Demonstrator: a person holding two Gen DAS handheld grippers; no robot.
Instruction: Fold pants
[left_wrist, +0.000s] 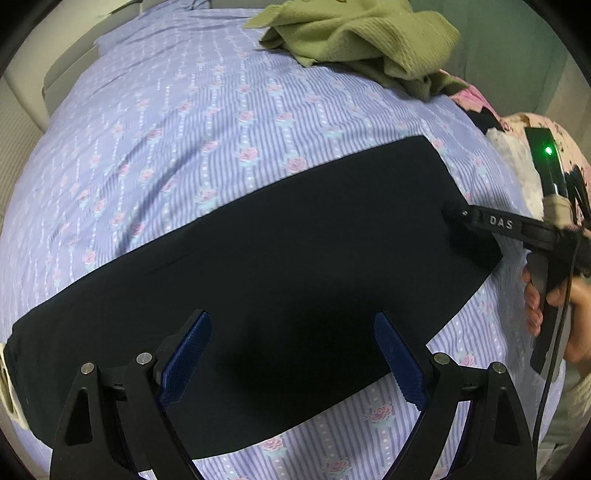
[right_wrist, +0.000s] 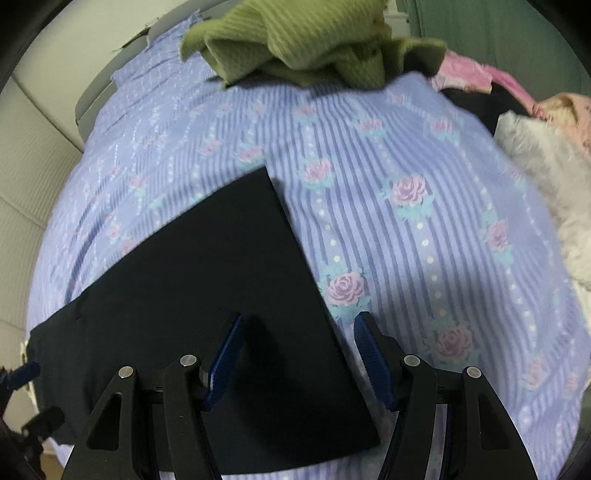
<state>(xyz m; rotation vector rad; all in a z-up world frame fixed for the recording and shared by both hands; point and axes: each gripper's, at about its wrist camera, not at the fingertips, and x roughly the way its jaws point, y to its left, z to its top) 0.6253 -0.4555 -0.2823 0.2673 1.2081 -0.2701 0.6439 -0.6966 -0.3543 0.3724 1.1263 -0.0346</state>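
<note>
At the bottom of the left wrist view the left claw (left_wrist: 291, 350) stands with its blue pads wide apart over the dark pants (left_wrist: 258, 258), which lie flat in a band from lower left to right of centre on the bed (left_wrist: 166, 129); its sheet is lilac, striped and printed with roses. In the right wrist view the right claw (right_wrist: 299, 354) is also apart, astride the pants' straight right edge, nothing clamped. At right the other claw's finger reads "DAS" (left_wrist: 500, 222), and a crumpled green knit (left_wrist: 362, 33) lies top centre before a pale wall.
</note>
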